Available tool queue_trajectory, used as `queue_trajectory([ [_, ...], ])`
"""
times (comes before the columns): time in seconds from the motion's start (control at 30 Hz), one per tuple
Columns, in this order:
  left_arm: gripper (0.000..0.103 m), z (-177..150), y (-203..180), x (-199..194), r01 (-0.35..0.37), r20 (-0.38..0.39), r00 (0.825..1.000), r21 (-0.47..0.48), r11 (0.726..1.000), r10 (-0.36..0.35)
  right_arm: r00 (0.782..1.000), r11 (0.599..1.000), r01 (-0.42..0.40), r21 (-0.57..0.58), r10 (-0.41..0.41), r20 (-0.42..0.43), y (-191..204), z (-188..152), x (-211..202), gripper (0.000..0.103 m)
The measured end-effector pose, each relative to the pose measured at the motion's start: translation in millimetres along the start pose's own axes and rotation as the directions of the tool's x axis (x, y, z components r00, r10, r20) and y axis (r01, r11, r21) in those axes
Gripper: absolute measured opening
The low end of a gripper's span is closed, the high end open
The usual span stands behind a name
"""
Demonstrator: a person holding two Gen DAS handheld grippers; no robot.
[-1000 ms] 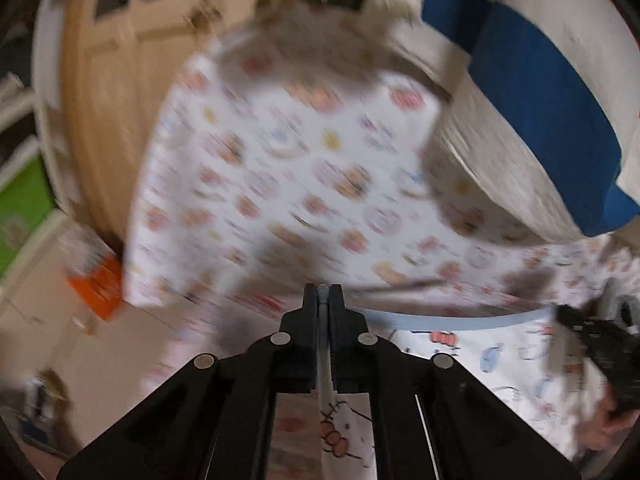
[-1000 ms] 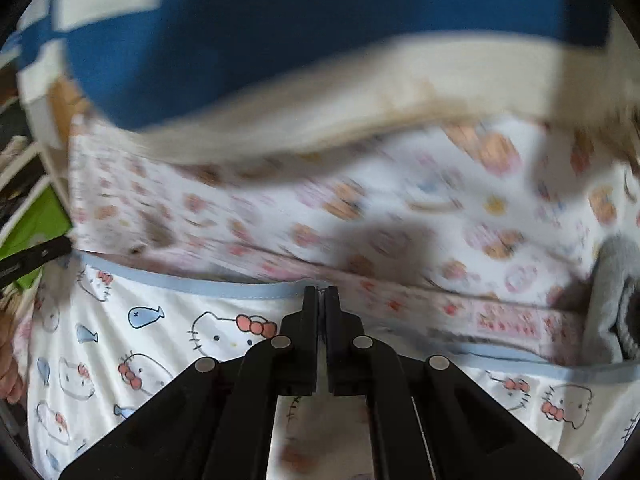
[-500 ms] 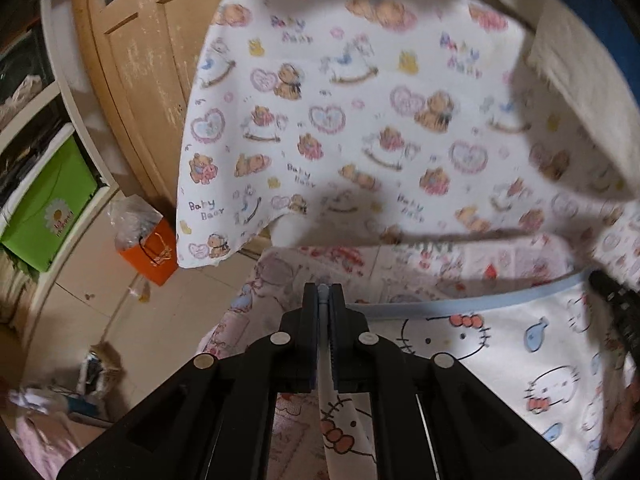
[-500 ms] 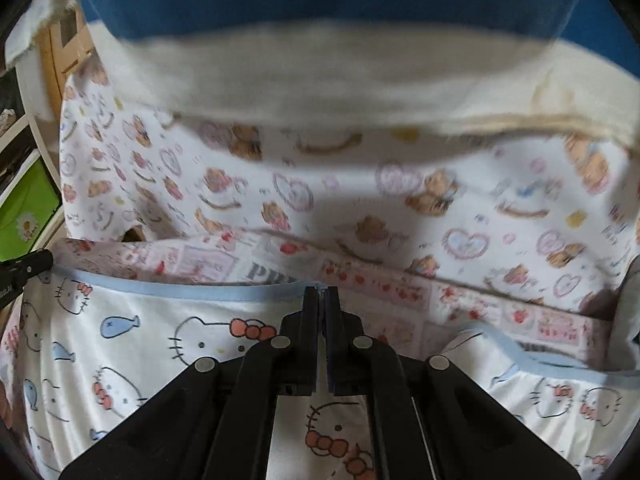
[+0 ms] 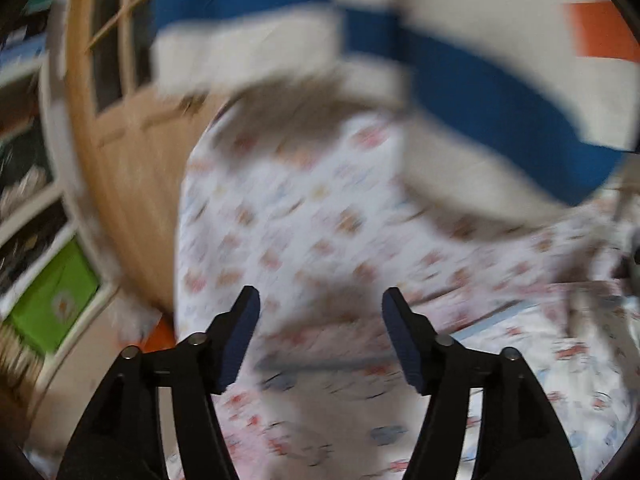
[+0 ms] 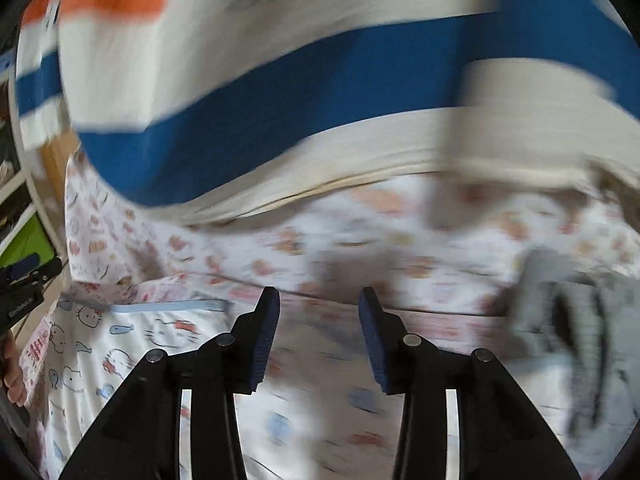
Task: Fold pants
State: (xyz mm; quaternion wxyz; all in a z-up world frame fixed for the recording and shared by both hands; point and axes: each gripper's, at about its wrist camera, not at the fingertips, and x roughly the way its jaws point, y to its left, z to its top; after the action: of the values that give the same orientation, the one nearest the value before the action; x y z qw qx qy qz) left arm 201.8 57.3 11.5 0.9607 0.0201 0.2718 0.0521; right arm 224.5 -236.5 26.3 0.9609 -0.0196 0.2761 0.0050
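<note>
White pants [image 5: 500, 392] [image 6: 132, 344] printed with cats and fish, edged in light blue, lie flat on a bed below both grippers. My left gripper [image 5: 320, 304] hangs above their left part; its jaws are opening and nothing is between them. My right gripper [image 6: 316, 300] hovers above the pants with its jaws opening too, the gap empty. In the right wrist view the left gripper's black tip [image 6: 24, 280] shows at the left edge with part of a hand under it. Both views are blurred.
A bear-print sheet [image 5: 304, 220] [image 6: 400, 240] covers the bed beyond the pants. A cream, blue and orange striped blanket [image 5: 480, 92] [image 6: 320, 92] is piled behind. A grey garment [image 6: 576, 320] lies at the right. A wooden door [image 5: 132, 160], shelves and a green bin [image 5: 52, 300] stand left.
Both grippers were shut on the pants' cloth; now both stand open and have lifted and drawn back from it. The pants have dropped onto the bed.
</note>
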Motion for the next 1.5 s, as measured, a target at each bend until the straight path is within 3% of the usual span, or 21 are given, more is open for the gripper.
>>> queue_trajectory([
  [0.1, 0.064, 9, -34, -13, 0.100, 0.021, 0.995, 0.060, 0.993, -0.101, 0.995, 0.997, 0.077, 0.031, -0.079, 0.054, -47, -3, -33, 0.041],
  [0.2, 0.064, 22, -76, -10, 0.224, -0.070, 0.974, 0.118, 0.967, -0.217, 0.986, 0.989, 0.128, 0.076, -0.135, 0.093, -85, -8, -55, 0.041],
  [0.3, 0.064, 35, -121, -1, 0.384, -0.189, 0.912, 0.092, 0.919, -0.363, 0.981, 0.980, 0.141, 0.142, -0.158, 0.115, -119, -13, -65, 0.041],
  [0.37, 0.064, 37, -153, 6, 0.441, -0.256, 0.877, 0.090, 0.893, -0.407, 0.983, 0.976, 0.132, 0.176, -0.151, 0.104, -133, -15, -65, 0.041],
  [0.53, 0.063, 35, -218, 32, 0.444, -0.355, 0.852, 0.102, 0.890, -0.385, 0.985, 0.974, 0.133, 0.182, -0.150, 0.086, -148, -20, -63, 0.041],
  [0.6, 0.062, 32, -232, 47, 0.424, -0.372, 0.852, 0.083, 0.902, -0.367, 0.984, 0.975, 0.139, 0.170, -0.155, 0.084, -147, -21, -61, 0.041],
  [0.7, 0.052, 27, -238, 74, 0.387, -0.416, 0.842, 0.019, 0.922, -0.345, 0.986, 0.978, 0.129, 0.166, -0.144, 0.081, -146, -23, -58, 0.041],
  [0.77, 0.037, 24, -240, 85, 0.400, -0.437, 0.819, -0.026, 0.916, -0.371, 0.987, 0.977, 0.129, 0.172, -0.144, 0.076, -149, -23, -57, 0.041],
  [0.8, 0.035, 22, -240, 88, 0.419, -0.442, 0.805, -0.047, 0.907, -0.395, 0.987, 0.976, 0.129, 0.177, -0.144, 0.075, -150, -23, -58, 0.041],
  [0.87, 0.035, 16, -238, 92, 0.473, -0.459, 0.756, -0.108, 0.874, -0.466, 0.987, 0.974, 0.125, 0.190, -0.140, 0.072, -155, -23, -57, 0.041],
  [0.9, 0.034, 14, -237, 92, 0.488, -0.460, 0.743, -0.125, 0.864, -0.487, 0.988, 0.973, 0.124, 0.195, -0.140, 0.070, -157, -23, -58, 0.041],
  [0.93, 0.031, 14, -237, 88, 0.498, -0.445, 0.746, -0.121, 0.859, -0.495, 0.988, 0.972, 0.122, 0.202, -0.138, 0.068, -159, -23, -58, 0.041],
  [1.03, 0.004, 13, -238, 79, 0.506, -0.405, 0.771, -0.078, 0.859, -0.491, 0.990, 0.972, 0.115, 0.207, -0.129, 0.057, -161, -24, -55, 0.041],
  [1.13, 0.004, 13, -232, 72, 0.472, -0.346, 0.815, -0.070, 0.879, -0.465, 0.991, 0.978, 0.121, 0.173, -0.130, 0.041, -154, -26, -51, 0.041],
  [1.2, 0.004, 19, -224, 60, 0.397, -0.296, 0.876, -0.005, 0.918, -0.381, 0.992, 0.983, 0.113, 0.143, -0.119, 0.034, -146, -26, -47, 0.041],
  [1.27, 0.004, 27, -216, 50, 0.328, -0.237, 0.921, 0.038, 0.944, -0.311, 0.996, 0.988, 0.087, 0.127, -0.091, 0.024, -139, -27, -41, 0.041],
  [1.37, 0.004, 31, -211, 51, 0.273, -0.228, 0.941, 0.074, 0.959, -0.251, 0.998, 0.991, 0.066, 0.115, -0.065, -0.014, -127, -29, -26, 0.041],
  [1.5, 0.004, 21, -212, 64, 0.114, -0.225, 0.971, 0.125, 0.986, -0.084, 0.992, 0.991, 0.095, 0.089, -0.087, -0.093, -116, -34, 4, 0.041],
])
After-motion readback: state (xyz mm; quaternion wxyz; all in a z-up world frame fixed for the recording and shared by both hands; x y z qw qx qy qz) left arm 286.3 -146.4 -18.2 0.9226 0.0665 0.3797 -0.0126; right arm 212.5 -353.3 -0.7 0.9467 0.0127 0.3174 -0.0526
